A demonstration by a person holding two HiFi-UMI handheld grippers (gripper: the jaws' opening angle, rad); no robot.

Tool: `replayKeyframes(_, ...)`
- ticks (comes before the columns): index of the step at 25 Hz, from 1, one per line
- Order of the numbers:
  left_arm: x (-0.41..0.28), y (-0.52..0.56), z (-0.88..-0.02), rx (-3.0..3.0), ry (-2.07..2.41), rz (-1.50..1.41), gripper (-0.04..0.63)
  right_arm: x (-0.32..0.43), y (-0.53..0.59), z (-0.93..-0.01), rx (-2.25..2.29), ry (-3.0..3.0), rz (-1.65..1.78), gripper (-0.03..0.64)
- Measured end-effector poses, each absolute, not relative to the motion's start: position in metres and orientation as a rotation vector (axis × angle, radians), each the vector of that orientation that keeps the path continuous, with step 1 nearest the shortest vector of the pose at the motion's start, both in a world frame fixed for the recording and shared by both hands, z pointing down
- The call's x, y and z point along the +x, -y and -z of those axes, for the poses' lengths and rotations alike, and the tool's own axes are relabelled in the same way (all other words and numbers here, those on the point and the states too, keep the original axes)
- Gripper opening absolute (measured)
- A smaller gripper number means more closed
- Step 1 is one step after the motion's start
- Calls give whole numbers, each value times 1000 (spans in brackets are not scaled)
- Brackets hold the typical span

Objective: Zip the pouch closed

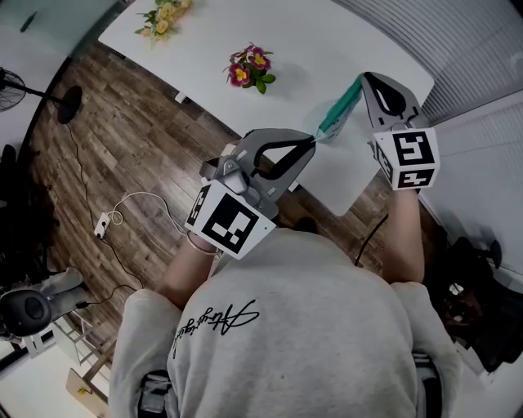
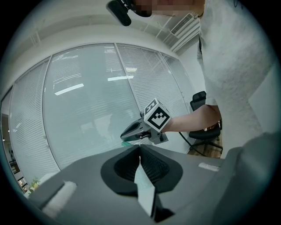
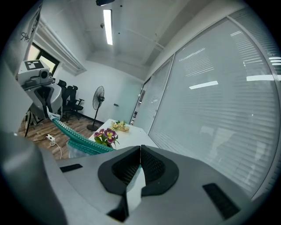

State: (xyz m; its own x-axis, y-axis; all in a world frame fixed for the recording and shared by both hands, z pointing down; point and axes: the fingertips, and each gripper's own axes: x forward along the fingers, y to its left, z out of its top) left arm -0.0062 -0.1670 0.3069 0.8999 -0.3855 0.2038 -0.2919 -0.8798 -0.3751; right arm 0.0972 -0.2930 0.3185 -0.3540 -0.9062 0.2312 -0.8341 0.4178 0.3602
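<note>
- The teal pouch (image 1: 341,108) hangs stretched in the air over the near corner of the white table (image 1: 327,175).
- The left gripper (image 1: 309,140) pinches its near end, fingers pressed together on it.
- The right gripper (image 1: 365,77) pinches the far end the same way.
- The cursive writing on the grey sweater (image 1: 270,326) is too small to read.
- The zipper pull cannot be made out.

- The pouch (image 1: 339,110) spans the gap between the fingertips of the left gripper (image 1: 311,140) and those of the right gripper (image 1: 363,79), with one end pinched in each.
- The table (image 1: 327,41) lies below and ahead of both pairs of fingers, and the pouch hangs over its near corner.
- On the table, the nearer flowers (image 1: 251,68) stand ahead and left of the left fingers, and the farther flowers (image 1: 163,16) stand further left.
- A power strip (image 1: 102,226) lies on the floor (image 1: 139,139), well left of the left fingers.
</note>
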Motion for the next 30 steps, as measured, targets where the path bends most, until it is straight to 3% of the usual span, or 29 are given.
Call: replayKeyframes(30,-60,196,-306,-2773,-255,249,5,89,269,-305,1764,2082,229,6)
